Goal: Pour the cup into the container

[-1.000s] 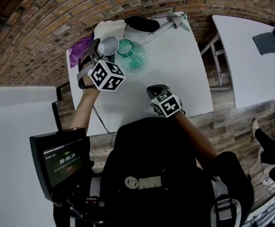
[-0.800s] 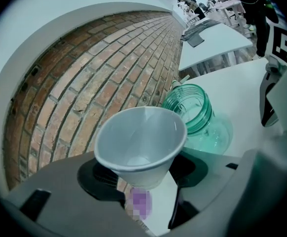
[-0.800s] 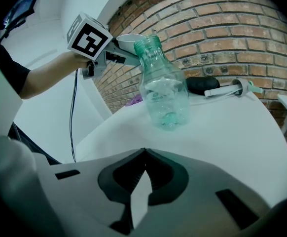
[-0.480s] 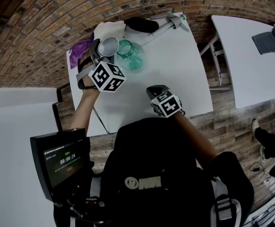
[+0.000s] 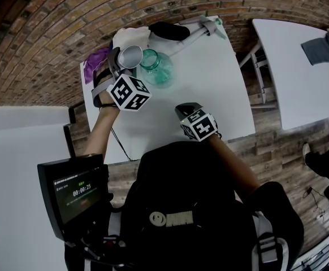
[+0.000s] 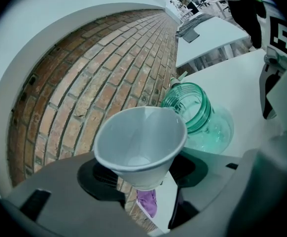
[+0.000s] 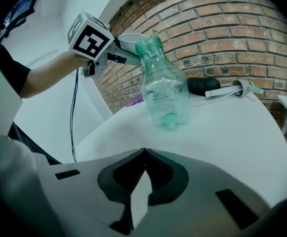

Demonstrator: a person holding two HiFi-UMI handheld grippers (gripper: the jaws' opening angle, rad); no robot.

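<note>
Nearest me, the right gripper [image 5: 185,108] hangs over the bench [image 5: 215,83] close to its near edge. Its jaws are pressed together at the tips with nothing between them, so it has no part in this step.

Further in, toward the far left corner, the left gripper [image 6: 139,174] has its jaws clamped on the lower body of the white paper cup [image 6: 141,141]. The cup's long axis is close to upright, leaning only a little, and its mouth is open to the left gripper view. I see only bare white inside and cannot tell whether anything is in it.

The container [image 5: 157,68], a clear green bottle, stands upright on the bench just to the right of the cup. In the right gripper view the cup's rim sits about level with the bottle's mouth, right beside it; I cannot tell whether they touch.

I judge that the pour turns on this: the mouth lies to the right of the left jaws, so the cup must tip rightward over that narrow opening. The left hand is by far the nearer one.

Beyond, at the far edge, lie a black object [image 5: 169,30] and a purple cloth [image 5: 95,55].
</note>
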